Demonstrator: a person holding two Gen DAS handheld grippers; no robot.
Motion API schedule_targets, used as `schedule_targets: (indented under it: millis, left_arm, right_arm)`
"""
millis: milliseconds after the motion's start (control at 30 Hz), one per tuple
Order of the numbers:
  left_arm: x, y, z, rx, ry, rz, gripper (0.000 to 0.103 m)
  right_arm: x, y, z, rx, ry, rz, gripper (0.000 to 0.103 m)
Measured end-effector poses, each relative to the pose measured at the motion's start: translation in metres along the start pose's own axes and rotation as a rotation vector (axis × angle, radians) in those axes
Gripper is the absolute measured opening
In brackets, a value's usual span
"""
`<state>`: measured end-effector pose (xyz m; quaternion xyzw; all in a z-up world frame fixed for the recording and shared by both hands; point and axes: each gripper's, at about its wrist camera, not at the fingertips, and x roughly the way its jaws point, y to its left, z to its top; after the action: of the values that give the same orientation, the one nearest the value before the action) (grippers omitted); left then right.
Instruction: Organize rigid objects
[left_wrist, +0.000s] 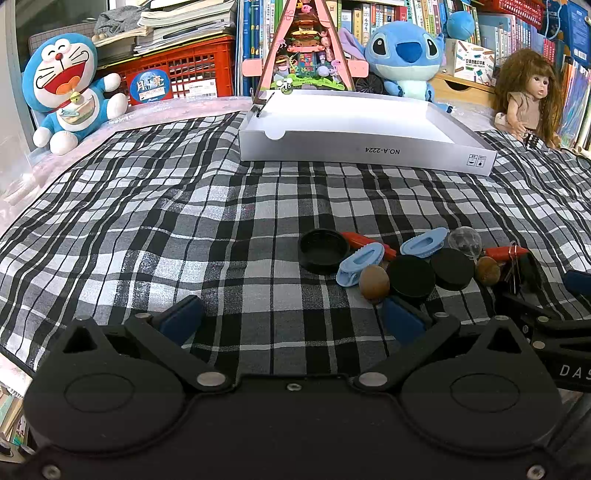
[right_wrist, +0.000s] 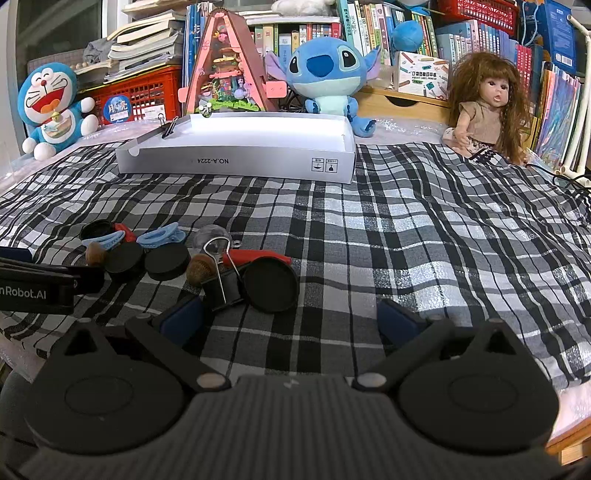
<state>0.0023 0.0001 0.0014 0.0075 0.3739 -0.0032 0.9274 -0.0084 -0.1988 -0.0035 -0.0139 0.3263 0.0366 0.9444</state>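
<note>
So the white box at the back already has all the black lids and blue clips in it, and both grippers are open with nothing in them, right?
Not quite. The black lids and blue clips lie in a pile on the plaid cloth, not in the white box, as the right wrist view shows. The rest holds: the left gripper and the right gripper are both open with nothing in them.
</note>
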Motion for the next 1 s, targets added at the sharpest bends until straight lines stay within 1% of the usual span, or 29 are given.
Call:
schedule_targets:
  millis: [867, 1000]
  left_arm:
    - [0.0022, 0.0029, -0.0004, 0.001, -0.002, 0.0, 0.103]
    - [0.0019, 0.0045, -0.0001, 0.005, -0.013, -0.003, 0.103]
  right_arm:
    - [-0.0033, -0.0016, 0.0009, 0.003, -0.008, 0.0, 0.103]
    - [-0.0026, -0.0009, 0.0003, 0.003, -0.009, 0.0, 0.103]
